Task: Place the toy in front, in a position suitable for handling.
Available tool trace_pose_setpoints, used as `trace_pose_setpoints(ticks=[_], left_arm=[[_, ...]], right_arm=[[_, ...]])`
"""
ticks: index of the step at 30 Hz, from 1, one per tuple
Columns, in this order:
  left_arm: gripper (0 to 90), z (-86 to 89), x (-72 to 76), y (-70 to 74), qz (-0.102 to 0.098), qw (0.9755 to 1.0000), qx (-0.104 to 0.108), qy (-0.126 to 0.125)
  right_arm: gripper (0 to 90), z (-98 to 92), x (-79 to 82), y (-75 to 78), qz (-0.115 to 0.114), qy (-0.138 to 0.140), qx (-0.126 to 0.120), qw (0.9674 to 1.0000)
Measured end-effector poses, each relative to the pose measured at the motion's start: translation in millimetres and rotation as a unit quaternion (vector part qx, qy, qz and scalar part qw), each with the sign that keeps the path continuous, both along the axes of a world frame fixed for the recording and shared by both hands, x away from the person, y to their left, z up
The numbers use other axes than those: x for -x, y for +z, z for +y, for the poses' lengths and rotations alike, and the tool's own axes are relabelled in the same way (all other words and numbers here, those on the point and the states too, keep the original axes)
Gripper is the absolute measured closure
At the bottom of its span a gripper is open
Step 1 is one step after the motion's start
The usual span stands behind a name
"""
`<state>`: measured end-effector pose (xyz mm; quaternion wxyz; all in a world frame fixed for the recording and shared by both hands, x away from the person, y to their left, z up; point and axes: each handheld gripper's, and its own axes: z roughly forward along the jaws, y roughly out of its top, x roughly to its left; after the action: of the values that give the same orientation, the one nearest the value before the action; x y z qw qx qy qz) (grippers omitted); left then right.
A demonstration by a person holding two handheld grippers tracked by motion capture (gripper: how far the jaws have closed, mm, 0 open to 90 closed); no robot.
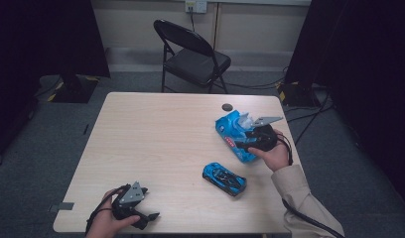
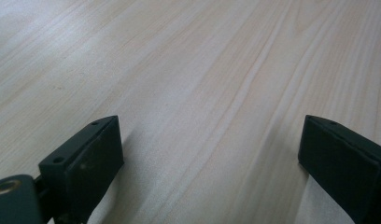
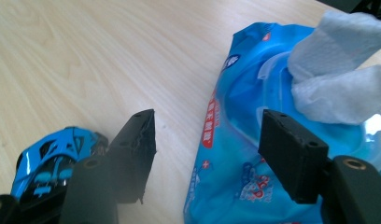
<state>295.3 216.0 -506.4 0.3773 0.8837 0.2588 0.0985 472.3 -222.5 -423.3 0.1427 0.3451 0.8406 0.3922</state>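
Pale wood-grain tabletop (image 1: 156, 144) carries the whole scene. Lower left of the high view: the left hand-held gripper (image 1: 150, 217) rests near the front edge, well apart from everything else; in the left gripper view its jaws stand wide apart with only bare wood between them.

Lower centre-right of the high view: a blue toy car (image 1: 224, 178) lies on the tabletop, untouched, its long axis running from upper left to lower right of the frame. Which end is the nose cannot be told.

Right of centre: a blue wet-wipe pack (image 1: 232, 134) lies flat, its long axis also running from upper left to lower right, one end toward the near edge and the other toward the far edge. A white wipe (image 3: 338, 84) stands crumpled out of the opened lid at the pack's far end, in the upper right of the right gripper view.

The right hand-held gripper (image 1: 241, 145) hovers over the pack. In the right gripper view its jaws are parted, nothing pressed between them, the wipe lying beyond the fingertips.

Judged progress: early. The pack is open and a wipe is exposed, but the wipe is not yet gripped or pulled free; if the car is meant to be wiped, that is also left.
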Motion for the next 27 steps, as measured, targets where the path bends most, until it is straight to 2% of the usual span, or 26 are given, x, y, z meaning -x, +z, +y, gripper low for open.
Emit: trace_pose_setpoints(ticks=[1, 4, 7, 9, 16, 23, 25, 27], left_arm=[[5.9, -0.1, -0.1, -0.1, 0.001, 1.0000, 0.001, 0.000], [5.8, -0.4, 0.1, -0.2, 0.002, 1.0000, 0.003, 0.001], [5.8, -0.4, 0.0, -0.2, 0.002, 1.0000, 0.002, 0.000], [5.8, -0.4, 0.0, -0.2, 0.002, 1.0000, 0.002, 0.001], [5.8, -0.4, 0.1, -0.2, 0.002, 1.0000, 0.002, 0.001], [5.6, -0.5, -0.2, -0.3, 0.002, 1.0000, 0.003, 0.001], [5.5, -0.4, -1.1, 0.1, 0.001, 1.0000, -0.001, -0.004], [5.3, -1.4, -0.5, -0.6, 0.002, 1.0000, 0.007, 0.001]], right_arm=[[37.7, -0.5, -1.6, 1.2, 0.004, -0.002, -0.006, 1.0000], [38.1, -0.5, -6.2, 4.9, -0.001, -0.006, 0.006, 1.0000], [39.0, -2.3, -13.1, 6.0, 0.006, -0.017, -0.001, 0.9998], [40.0, -3.8, -17.7, 7.0, 0.002, -0.023, -0.002, 0.9997], [45.1, -5.1, -33.4, 7.5, 0.003, -0.027, 0.021, 0.9994], [50.4, -9.7, -45.0, 7.6, -0.008, -0.051, 0.027, 0.9983], [53.1, -10.6, -48.1, 7.1, -0.004, -0.054, 0.026, 0.9982], [54.1, -11.9, -51.0, 6.8, -0.007, -0.060, 0.034, 0.9976]])
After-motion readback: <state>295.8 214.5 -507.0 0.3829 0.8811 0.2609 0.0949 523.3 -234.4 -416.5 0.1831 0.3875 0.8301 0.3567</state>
